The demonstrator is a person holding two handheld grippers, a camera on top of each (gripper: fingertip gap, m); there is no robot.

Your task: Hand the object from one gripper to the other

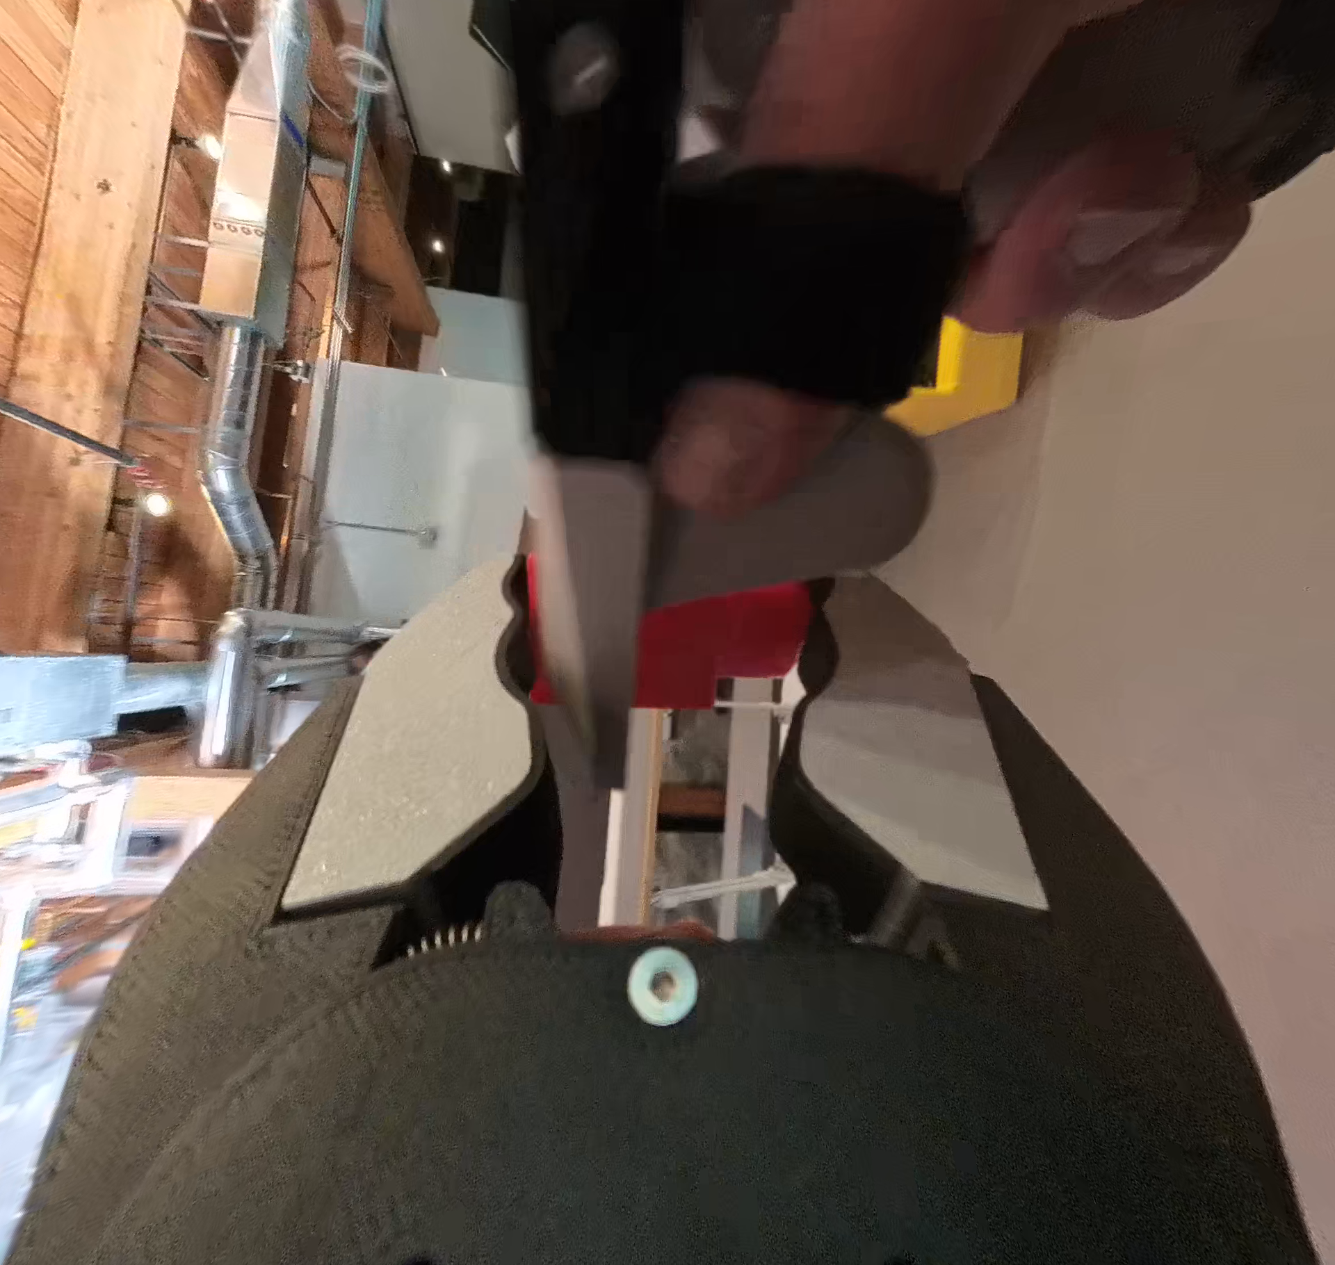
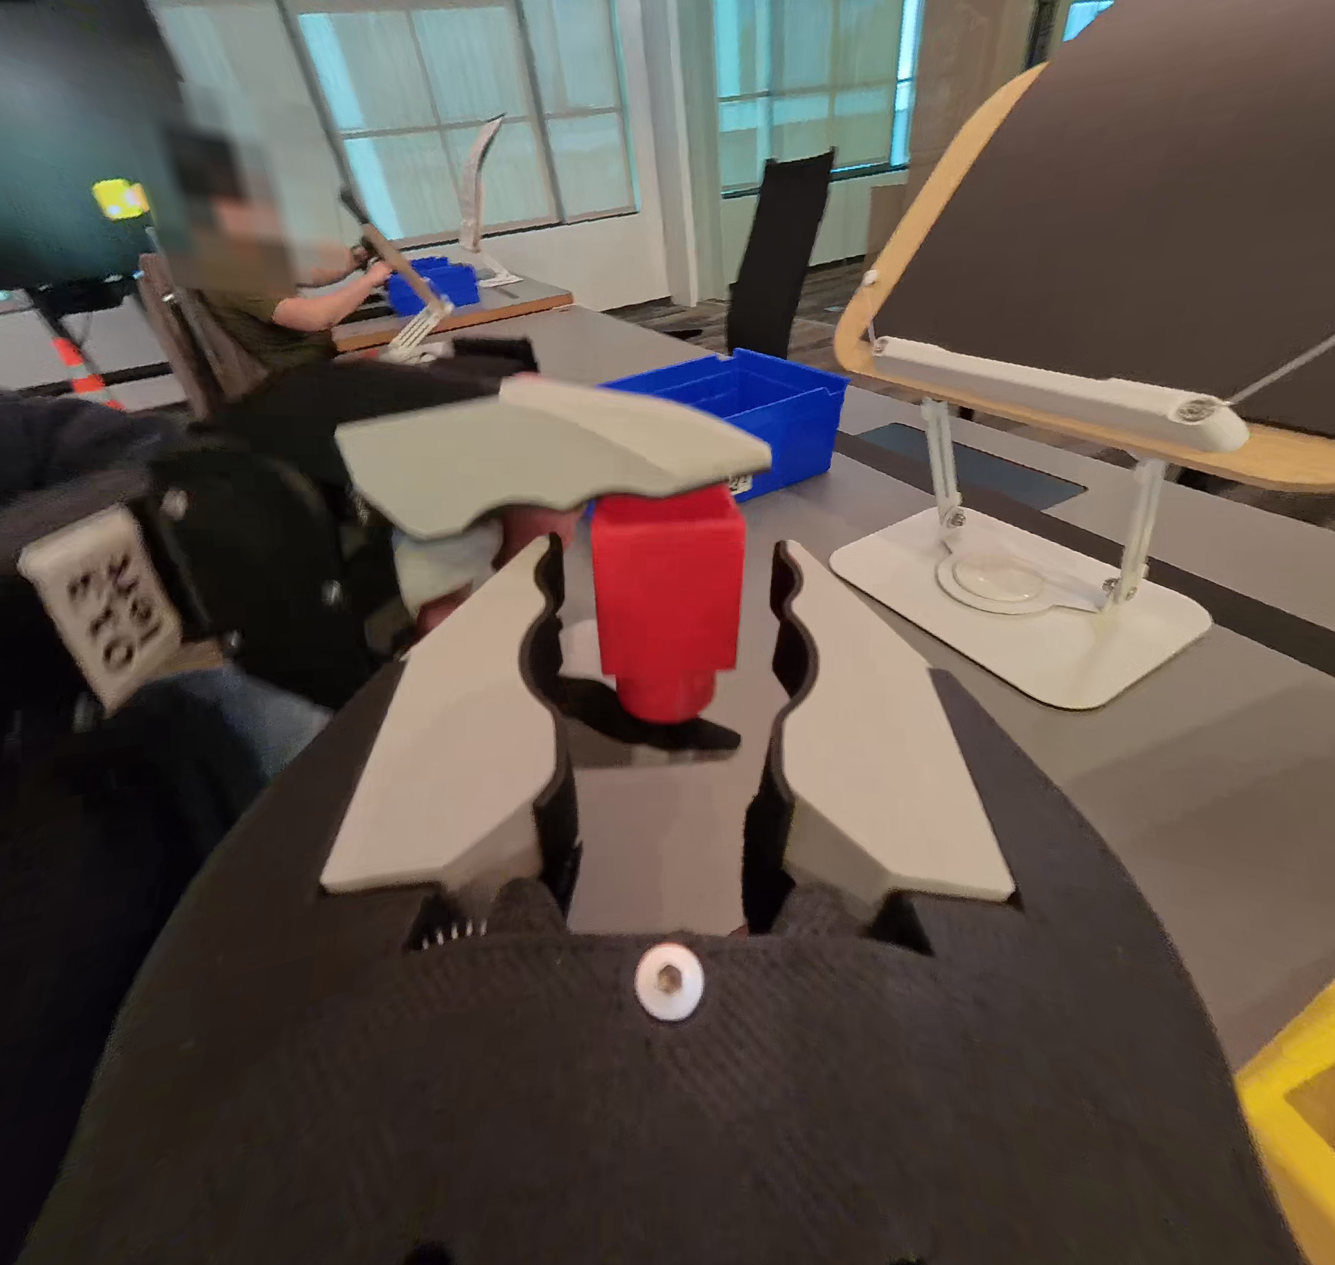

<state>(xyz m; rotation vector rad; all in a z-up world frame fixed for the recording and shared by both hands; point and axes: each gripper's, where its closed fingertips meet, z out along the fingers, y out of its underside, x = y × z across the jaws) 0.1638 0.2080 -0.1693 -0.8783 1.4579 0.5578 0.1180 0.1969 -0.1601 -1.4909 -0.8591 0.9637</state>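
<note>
Right tongs [image 2: 661, 559]: seen nearest in the right wrist view, grey fingers [image 2: 448, 746] spread apart, one on each side of the red block [image 2: 668, 595], a narrow gap being left on both sides. Red block: square-bodied with a round stub at its lower end, held in the air above the grey counter [image 2: 1156, 797], between the right fingertips. Left tongs [image 1: 664, 624]: clamped on the red block [image 1: 729, 638], which is pressed by both fingertips in the left wrist view; in the right wrist view one left finger [image 2: 542, 450] is laid across the block's top, the opposite finger being largely hidden. Hand [image 1: 1083, 241]: blurred, wrapped around the black body of the right tongs, close in front of the left camera. Yellow item [image 2: 1293, 1122]: partly shown at the near right edge of the counter. White stand [image 2: 1026, 616]: set on the counter to the right. Blue bin [image 2: 758, 407]: placed farther back on the counter. Seated person [image 2: 289, 320]: located at another table, before the windows [image 2: 469, 75].
</note>
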